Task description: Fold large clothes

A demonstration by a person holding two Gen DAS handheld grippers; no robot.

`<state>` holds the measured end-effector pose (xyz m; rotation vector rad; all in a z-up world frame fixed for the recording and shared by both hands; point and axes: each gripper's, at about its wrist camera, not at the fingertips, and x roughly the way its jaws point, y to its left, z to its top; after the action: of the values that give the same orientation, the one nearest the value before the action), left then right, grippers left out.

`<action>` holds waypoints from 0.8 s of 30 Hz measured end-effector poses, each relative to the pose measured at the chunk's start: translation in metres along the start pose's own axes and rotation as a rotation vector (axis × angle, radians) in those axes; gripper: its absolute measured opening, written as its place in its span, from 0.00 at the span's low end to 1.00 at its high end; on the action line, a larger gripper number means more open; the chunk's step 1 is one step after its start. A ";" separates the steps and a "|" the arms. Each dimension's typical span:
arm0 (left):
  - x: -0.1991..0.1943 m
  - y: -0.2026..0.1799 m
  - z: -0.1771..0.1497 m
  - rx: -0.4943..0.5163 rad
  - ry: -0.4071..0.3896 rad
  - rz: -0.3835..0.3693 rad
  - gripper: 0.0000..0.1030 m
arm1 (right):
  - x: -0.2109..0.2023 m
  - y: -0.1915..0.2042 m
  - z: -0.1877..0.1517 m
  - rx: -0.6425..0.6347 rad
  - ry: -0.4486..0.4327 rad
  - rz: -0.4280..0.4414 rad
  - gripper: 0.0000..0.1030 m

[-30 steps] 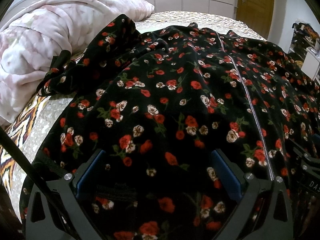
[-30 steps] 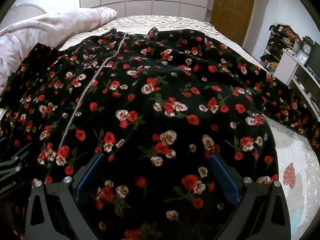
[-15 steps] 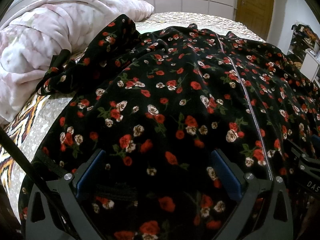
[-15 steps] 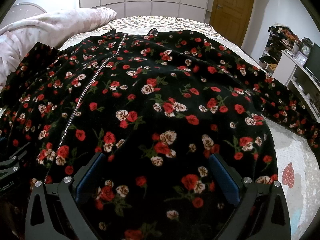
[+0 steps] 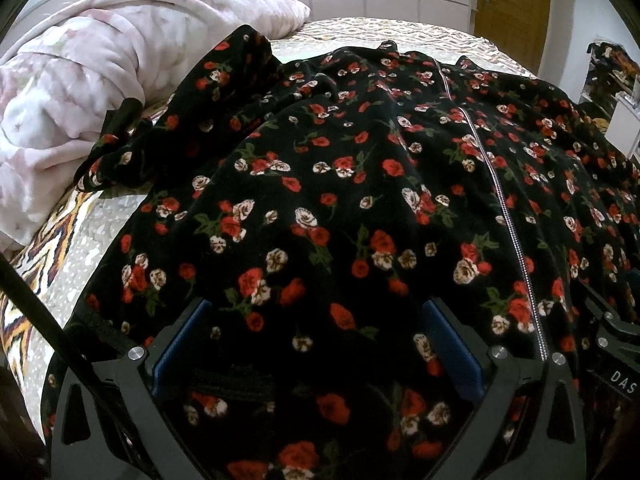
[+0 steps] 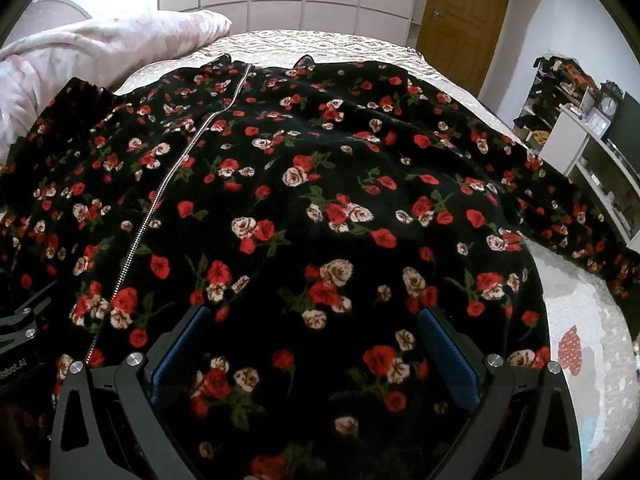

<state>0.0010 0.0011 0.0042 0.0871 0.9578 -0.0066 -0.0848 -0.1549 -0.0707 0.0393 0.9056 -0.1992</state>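
One large black floral garment is spread front-up across the bed, its hem at the near edge and its collar toward the far edge; a single silver zipper runs up its middle. The left tool is held low over the hem on the garment's left half, its two blue pads spread wide with cloth lying between them but not pinched. The right tool is held the same way over the right half of the garment, pads set wide apart, nothing gripped. The step in hand is judged to be taking hold of the hem at two points before a fold. It would be done well if both tools were lowered onto the very edge of the hem, all layers of the thick, plush-looking cloth were gathered between the pads, and the two were then closed and raised together, so that the zipper is kept straight and the fold line falls square. Two sleeves can be counted: one is bunched against the pink blanket toward the left edge of the bed and would best be laid flat first; the other is stretched out toward the right edge. One blanket lies rumpled along the left side. One wooden door is seen beyond the far edge of the bed, and one set of shelves stands to the right.
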 end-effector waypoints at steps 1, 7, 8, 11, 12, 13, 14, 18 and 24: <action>0.001 0.000 0.000 0.001 0.002 0.001 1.00 | 0.001 0.000 0.000 0.005 0.009 0.008 1.00; -0.005 0.011 0.002 -0.032 -0.010 -0.070 0.92 | 0.003 -0.002 0.001 0.009 0.021 0.026 1.00; -0.009 0.015 0.003 -0.046 -0.016 -0.103 0.79 | 0.003 -0.002 0.001 0.011 0.019 0.028 1.00; -0.028 0.035 0.005 -0.069 -0.015 -0.172 0.57 | 0.003 -0.003 0.001 0.013 0.016 0.030 1.00; -0.035 0.045 0.007 -0.095 -0.025 -0.201 0.57 | 0.003 -0.003 0.001 0.013 0.015 0.030 1.00; -0.043 0.058 0.010 -0.131 -0.042 -0.221 0.57 | 0.003 -0.003 0.001 0.014 0.015 0.031 1.00; -0.052 0.074 0.014 -0.157 -0.073 -0.209 0.57 | 0.003 -0.003 0.001 0.015 0.016 0.033 1.00; -0.066 0.140 0.038 -0.231 -0.162 -0.079 0.79 | 0.003 -0.003 0.001 0.017 0.017 0.035 1.00; -0.010 0.231 0.082 -0.301 -0.131 0.142 0.85 | 0.002 -0.003 0.001 0.017 0.016 0.035 1.00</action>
<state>0.0724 0.2246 0.0759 -0.1221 0.8112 0.2594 -0.0836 -0.1587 -0.0720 0.0723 0.9190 -0.1746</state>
